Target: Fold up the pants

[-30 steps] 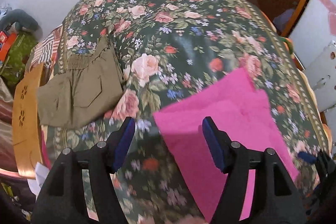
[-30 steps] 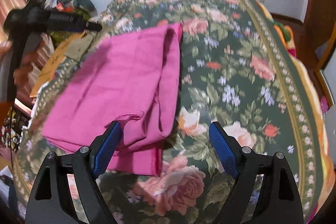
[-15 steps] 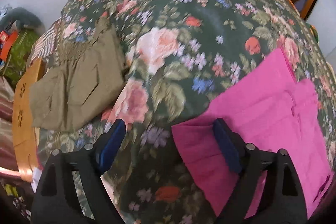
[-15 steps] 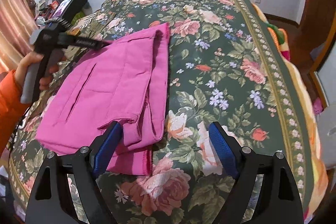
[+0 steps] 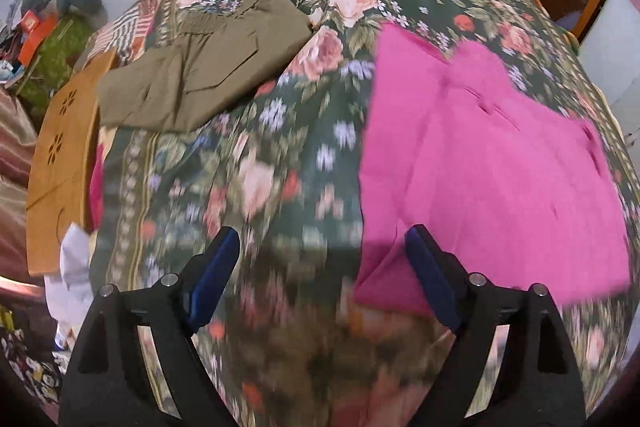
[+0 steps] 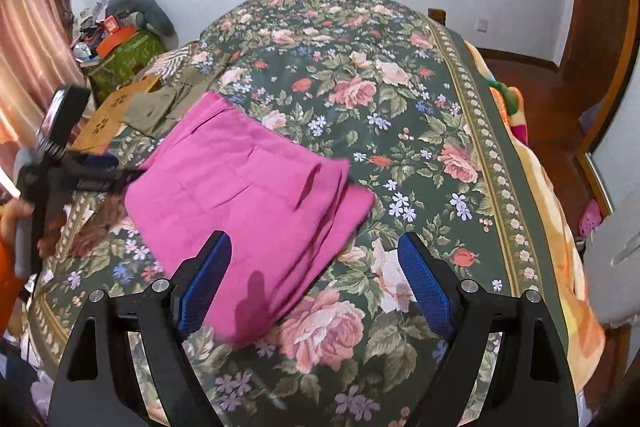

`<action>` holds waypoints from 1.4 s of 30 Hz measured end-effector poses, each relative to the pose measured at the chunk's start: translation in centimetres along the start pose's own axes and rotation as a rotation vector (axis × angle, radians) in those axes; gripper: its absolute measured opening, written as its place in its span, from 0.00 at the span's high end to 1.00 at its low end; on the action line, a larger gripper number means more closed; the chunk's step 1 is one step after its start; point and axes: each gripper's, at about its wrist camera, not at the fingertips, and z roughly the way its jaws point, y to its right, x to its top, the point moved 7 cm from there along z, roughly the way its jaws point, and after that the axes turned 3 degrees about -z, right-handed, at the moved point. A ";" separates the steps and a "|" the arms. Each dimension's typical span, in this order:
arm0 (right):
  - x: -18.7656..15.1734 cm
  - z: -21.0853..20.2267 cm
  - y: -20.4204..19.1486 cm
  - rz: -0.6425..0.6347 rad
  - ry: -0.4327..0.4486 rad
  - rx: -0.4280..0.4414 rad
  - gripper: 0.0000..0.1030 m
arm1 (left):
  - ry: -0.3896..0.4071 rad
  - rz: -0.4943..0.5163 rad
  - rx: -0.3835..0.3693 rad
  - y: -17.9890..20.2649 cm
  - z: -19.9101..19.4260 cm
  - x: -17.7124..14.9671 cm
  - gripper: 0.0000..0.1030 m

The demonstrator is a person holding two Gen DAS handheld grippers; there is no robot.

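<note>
Hovering with empty tongs over the folded pants

Holding both tongs spread wide, I grip nothing. The pink pants (image 6: 248, 195) lie folded on the floral bedspread (image 6: 420, 131). My left tongs (image 5: 320, 279) hang over the bedspread just beside the pink pants' near left corner; my right tongs (image 6: 316, 279) hang above their near right edge. Olive pants (image 5: 200, 79) lie folded beyond the pink pants, well apart, at the bed's left edge.
</note>
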 end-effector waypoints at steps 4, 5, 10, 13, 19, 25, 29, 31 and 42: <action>-0.5 0.7 -0.7 0.002 -0.015 0.033 0.19 | 0.019 -0.059 -0.036 -0.5 -1.8 -2.3 0.16; -0.7 1.3 -0.8 0.003 -0.023 0.039 0.19 | 0.019 -0.076 -0.035 -0.8 -2.0 -2.5 0.16; -1.6 3.8 -0.6 0.023 -0.080 0.055 0.48 | 0.017 -0.110 -0.039 -1.7 -1.6 -2.8 0.16; -2.7 5.0 -0.3 0.027 -0.109 0.085 0.59 | 0.009 -0.127 -0.054 -2.3 -1.5 -3.0 0.16; -2.5 4.1 0.7 0.003 -0.103 0.042 0.59 | 0.036 -0.094 -0.039 -2.3 -2.9 -2.1 0.22; 0.1 3.9 1.4 0.006 -0.076 0.053 0.59 | 0.116 -0.046 -0.111 -0.1 -4.9 2.0 0.22; 2.1 5.0 1.3 0.008 -0.067 0.067 0.59 | 0.115 0.001 -0.148 2.3 -4.2 4.5 0.35; 2.8 5.8 1.1 -0.004 -0.064 0.072 0.59 | 0.099 0.031 -0.181 3.9 -3.3 5.5 0.40; 3.5 10.2 0.9 -0.027 -0.103 0.104 0.70 | -0.005 0.072 -0.276 7.5 2.4 6.9 0.69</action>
